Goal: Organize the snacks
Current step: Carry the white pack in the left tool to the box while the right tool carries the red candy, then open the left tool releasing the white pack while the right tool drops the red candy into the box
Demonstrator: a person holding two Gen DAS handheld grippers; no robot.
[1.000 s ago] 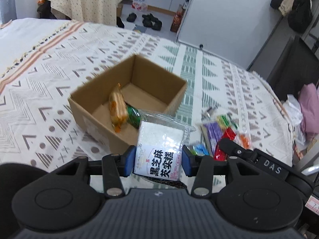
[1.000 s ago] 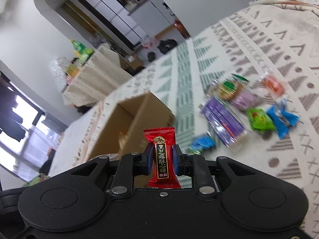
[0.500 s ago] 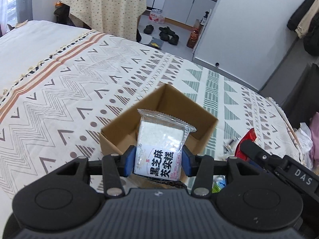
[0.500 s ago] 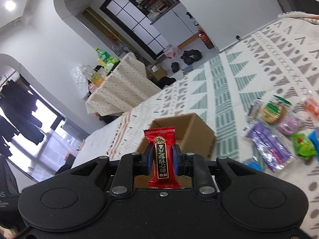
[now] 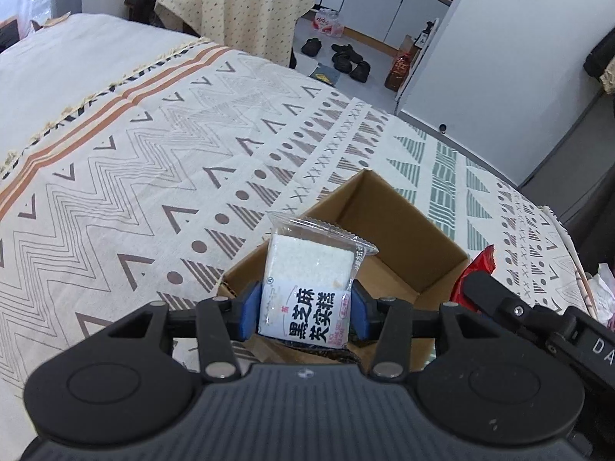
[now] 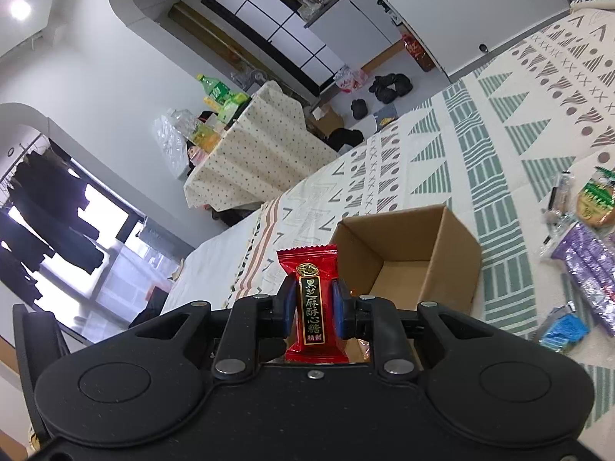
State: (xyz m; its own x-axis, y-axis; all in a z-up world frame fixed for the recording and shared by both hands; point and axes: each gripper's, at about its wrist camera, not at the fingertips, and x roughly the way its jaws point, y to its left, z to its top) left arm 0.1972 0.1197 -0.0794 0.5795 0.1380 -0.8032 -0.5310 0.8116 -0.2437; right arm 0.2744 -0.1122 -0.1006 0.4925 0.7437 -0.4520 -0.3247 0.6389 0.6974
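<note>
My left gripper (image 5: 305, 313) is shut on a clear packet holding a white cake with black characters (image 5: 307, 280), held just above the near edge of an open cardboard box (image 5: 407, 226). My right gripper (image 6: 313, 309) is shut on a red candy (image 6: 312, 303) and hangs over the near left corner of the same cardboard box (image 6: 449, 238). In the left wrist view the right gripper's black body (image 5: 538, 319) and the red candy (image 5: 474, 272) show beside the box's right wall. The box's floor is mostly hidden behind the packets.
Loose snacks lie on the patterned cloth right of the box: a purple pack (image 6: 588, 265), a blue candy (image 6: 565, 326) and a green-labelled round snack (image 6: 597, 199). Beyond the bed's far edge are shoes (image 5: 346, 59) on the floor and a cloth-draped table (image 6: 246, 157).
Both grippers have travelled toward the box with their snacks still held. The box now sits right under the left packet, and the snack pile has slid out to the right of the views.
</note>
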